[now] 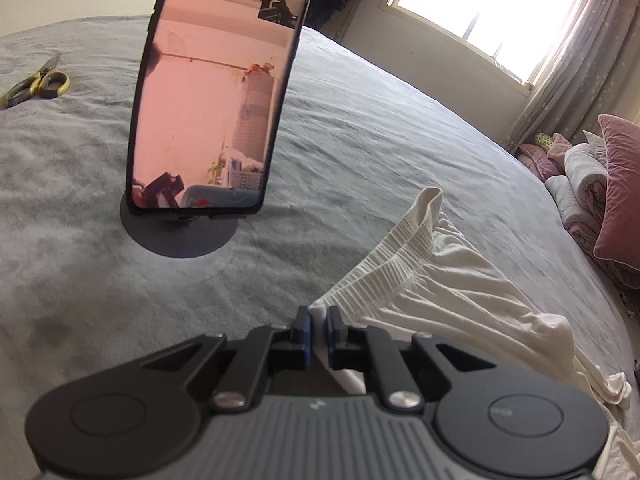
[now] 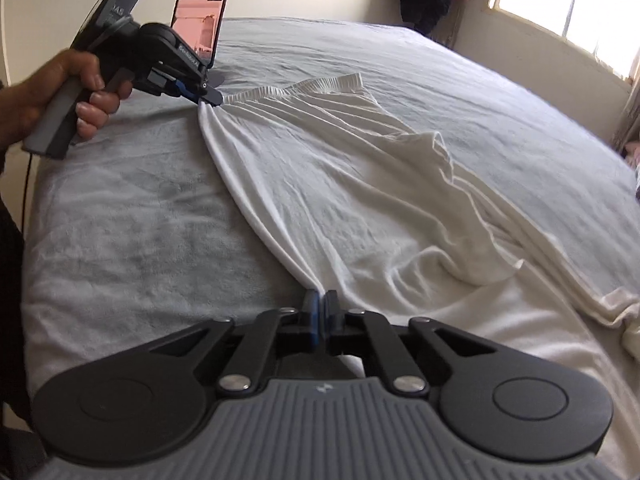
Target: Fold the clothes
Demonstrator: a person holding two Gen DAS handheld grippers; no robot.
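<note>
Pinching the same long edge of a white garment [image 2: 352,184] at two points, both tools have their jaws clamped on cloth: the left gripper [image 1: 319,316] holds the corner where the gathered elastic waistband [image 1: 400,240] begins, and the right gripper [image 2: 321,300] holds the hem side further down that edge. Between them the edge runs taut in a shallow curve across the bed [image 2: 140,208], while everything beyond it lies slack and rumpled, one flap doubled back over the middle and the far end bunched near the mattress side.

I'd judge this a straightening or fold-carrying step; whether the doubled flap is a fold made on purpose or just a tangle, I cannot tell. Whatever comes next needs both grips held evenly, so the thin, stretchy jersey doesn't slide out or twist.

The fabric looks soft and light, ribbed with fine wrinkles. The bedcover is grey, plush and napped. Further off stand a phone [image 1: 212,92] on a round black stand, brass-handled scissors [image 1: 38,84], and pink velvety pillows [image 1: 620,184].
</note>
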